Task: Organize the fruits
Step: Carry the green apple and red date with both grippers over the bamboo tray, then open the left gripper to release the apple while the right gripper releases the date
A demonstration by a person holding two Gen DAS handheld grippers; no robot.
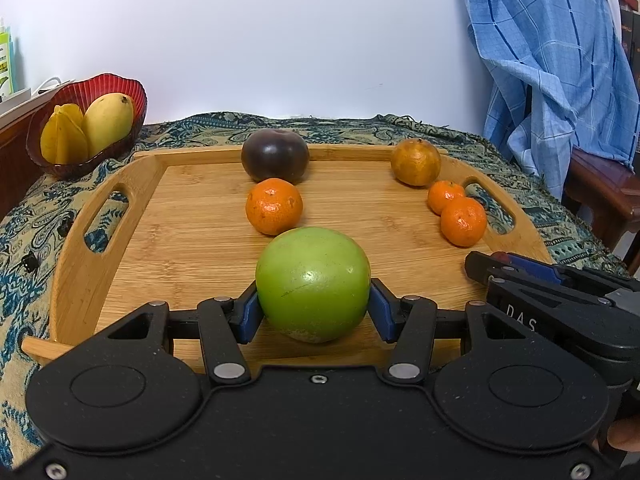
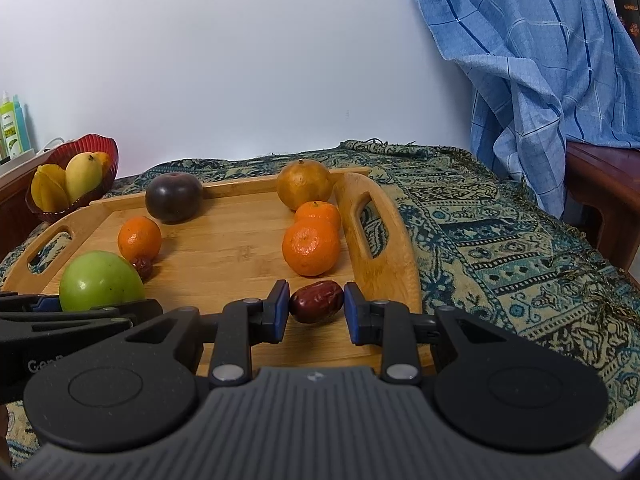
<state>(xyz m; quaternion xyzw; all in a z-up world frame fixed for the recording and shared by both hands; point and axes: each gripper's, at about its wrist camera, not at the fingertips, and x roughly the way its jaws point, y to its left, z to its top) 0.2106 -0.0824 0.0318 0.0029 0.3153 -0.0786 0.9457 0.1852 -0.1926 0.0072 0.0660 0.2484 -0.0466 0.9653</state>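
Note:
A bamboo tray holds the fruit. My left gripper has its blue pads against both sides of a green apple near the tray's front edge. Behind the apple lie a tangerine and a dark plum. At the right of the tray lie a dull orange and two tangerines. My right gripper has its pads around a red date on the tray; the left pad touches it, a thin gap shows at the right. A second date lies by the apple.
A red bowl with a mango and starfruit stands at the back left on a patterned cloth. A blue checked cloth hangs over a wooden chair at the right. A white wall is behind.

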